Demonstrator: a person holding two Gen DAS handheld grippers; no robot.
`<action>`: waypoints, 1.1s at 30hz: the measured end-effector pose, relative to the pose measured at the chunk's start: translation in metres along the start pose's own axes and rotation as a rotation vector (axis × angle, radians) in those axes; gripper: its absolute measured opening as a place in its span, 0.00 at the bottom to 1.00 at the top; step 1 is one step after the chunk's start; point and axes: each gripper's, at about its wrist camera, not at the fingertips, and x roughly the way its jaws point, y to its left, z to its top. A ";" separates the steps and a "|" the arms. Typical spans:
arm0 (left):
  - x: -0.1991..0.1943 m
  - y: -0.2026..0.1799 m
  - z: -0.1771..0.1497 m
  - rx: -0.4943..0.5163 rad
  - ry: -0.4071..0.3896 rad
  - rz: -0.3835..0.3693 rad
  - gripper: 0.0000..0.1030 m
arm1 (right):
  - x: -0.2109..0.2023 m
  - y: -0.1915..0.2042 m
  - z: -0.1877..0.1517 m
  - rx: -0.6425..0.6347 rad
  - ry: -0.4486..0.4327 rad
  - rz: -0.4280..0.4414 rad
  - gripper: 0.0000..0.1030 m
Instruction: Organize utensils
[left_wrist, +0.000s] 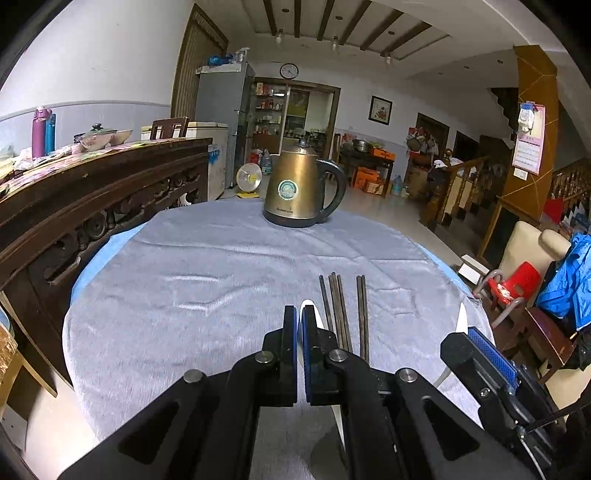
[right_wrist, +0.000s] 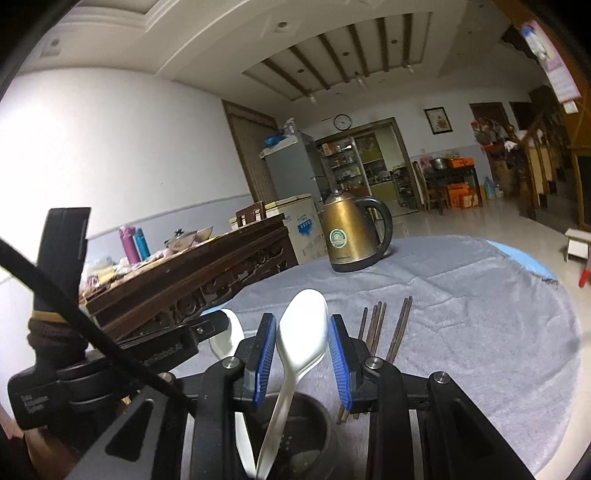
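White spoon (right_wrist: 301, 332) between right jaws above dark holder (right_wrist: 295, 428)

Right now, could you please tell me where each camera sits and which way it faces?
Left wrist: sits on the left gripper, low over the grey-clothed table, facing the kettle; its own shut fingers show, with the right gripper at right.
Right wrist: sits on the right gripper, facing the kettle; its own fingers flank a white spoon over a dark holder, with the left gripper at left.
Shared: kettle, chopsticks, table, each other's gripper.
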 end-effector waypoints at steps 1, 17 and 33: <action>-0.003 0.000 -0.001 0.004 0.001 -0.005 0.02 | -0.003 0.001 0.000 -0.005 0.000 0.004 0.31; -0.028 -0.012 -0.004 0.084 -0.008 0.093 0.36 | -0.032 -0.015 0.008 0.049 0.052 -0.028 0.51; -0.033 -0.012 0.002 0.100 -0.010 0.150 0.42 | -0.035 -0.044 0.010 0.144 0.076 -0.095 0.51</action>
